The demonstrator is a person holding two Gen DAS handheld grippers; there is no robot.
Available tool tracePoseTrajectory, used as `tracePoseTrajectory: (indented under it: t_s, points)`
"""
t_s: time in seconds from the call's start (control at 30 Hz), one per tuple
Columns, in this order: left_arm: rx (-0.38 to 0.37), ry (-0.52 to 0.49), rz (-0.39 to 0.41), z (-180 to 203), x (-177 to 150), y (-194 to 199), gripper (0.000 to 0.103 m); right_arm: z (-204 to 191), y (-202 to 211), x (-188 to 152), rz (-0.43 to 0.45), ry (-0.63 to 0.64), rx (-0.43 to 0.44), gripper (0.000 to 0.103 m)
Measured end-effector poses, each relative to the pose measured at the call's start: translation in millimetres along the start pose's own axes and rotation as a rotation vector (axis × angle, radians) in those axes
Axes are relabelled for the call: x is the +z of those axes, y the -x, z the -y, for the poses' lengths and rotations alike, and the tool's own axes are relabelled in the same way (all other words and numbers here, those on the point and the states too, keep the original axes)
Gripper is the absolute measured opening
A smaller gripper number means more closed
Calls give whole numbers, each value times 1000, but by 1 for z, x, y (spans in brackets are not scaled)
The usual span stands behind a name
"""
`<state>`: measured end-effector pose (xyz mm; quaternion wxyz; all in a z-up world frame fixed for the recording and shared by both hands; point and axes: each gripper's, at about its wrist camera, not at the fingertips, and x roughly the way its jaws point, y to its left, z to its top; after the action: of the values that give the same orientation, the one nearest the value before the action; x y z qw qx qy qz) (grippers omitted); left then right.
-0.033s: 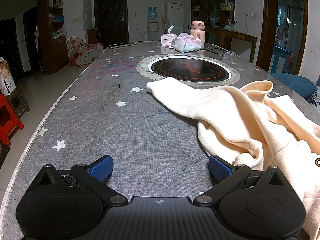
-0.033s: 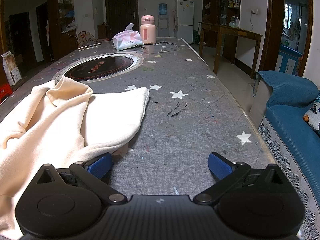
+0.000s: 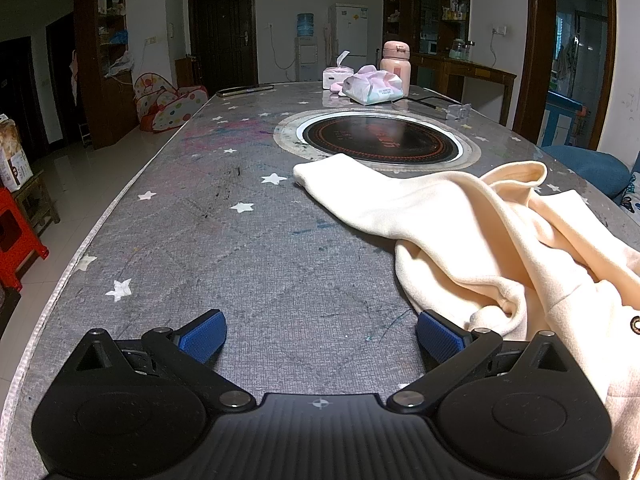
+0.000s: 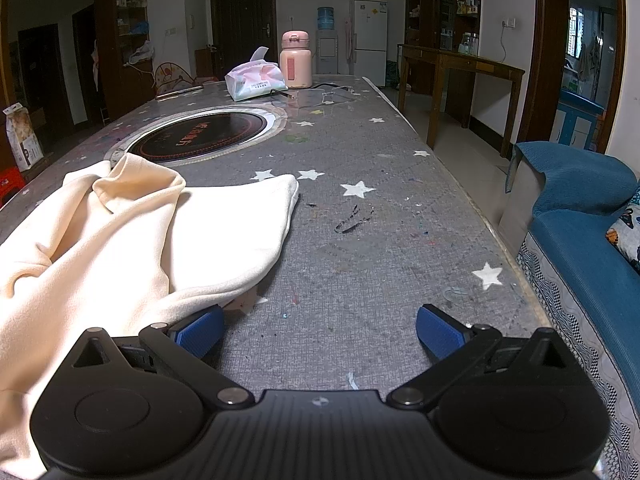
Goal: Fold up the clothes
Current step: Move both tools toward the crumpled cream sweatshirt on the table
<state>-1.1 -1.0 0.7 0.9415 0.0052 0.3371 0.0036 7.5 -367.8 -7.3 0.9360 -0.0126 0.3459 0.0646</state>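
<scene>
A cream garment (image 3: 500,240) lies crumpled on the grey star-print table (image 3: 240,264), one sleeve stretched toward the round cooktop. It fills the right of the left wrist view and the left of the right wrist view (image 4: 120,240). My left gripper (image 3: 320,336) is open and empty, low over bare tabletop, its right pad beside the garment's edge. My right gripper (image 4: 320,332) is open and empty, its left pad at the garment's hem.
A round black cooktop (image 3: 380,144) is set in the table's middle. At the far end stand a tissue pack (image 3: 372,88), a pink bottle (image 3: 396,64) and a cable. A blue sofa (image 4: 580,240) runs along the table's right edge (image 4: 500,240).
</scene>
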Motion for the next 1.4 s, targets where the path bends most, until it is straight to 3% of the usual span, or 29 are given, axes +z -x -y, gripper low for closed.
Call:
tracePoseTrajectory:
  t_s: [0.3, 0.83, 1.4]
  points:
    - [27, 23, -15, 5, -1, 6, 103, 0, 2, 1, -3, 8, -3, 103]
    - [110, 73, -117, 21, -7, 33, 103, -8, 30, -16, -14, 4, 36, 103]
    - [114, 135, -123, 36, -11, 69, 103, -25, 62, -27, 13, 3, 96, 103]
